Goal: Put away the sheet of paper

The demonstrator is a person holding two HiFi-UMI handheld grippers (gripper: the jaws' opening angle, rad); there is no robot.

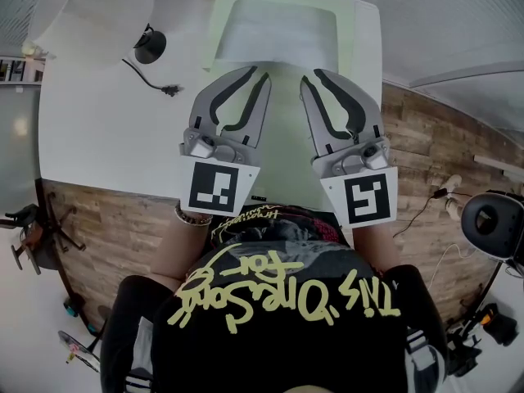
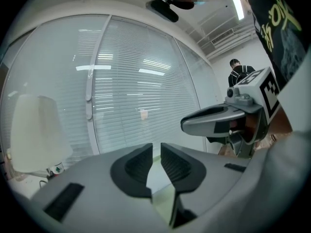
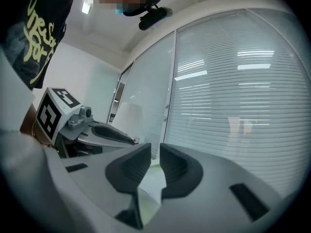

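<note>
The left tongs and right tongs, nearly closed, each pinch the near edge of the sheet, which stretches away ahead of both.

The paper looks thin, smooth and matt; the table is smooth white; the floor is grainy wood.
</note>
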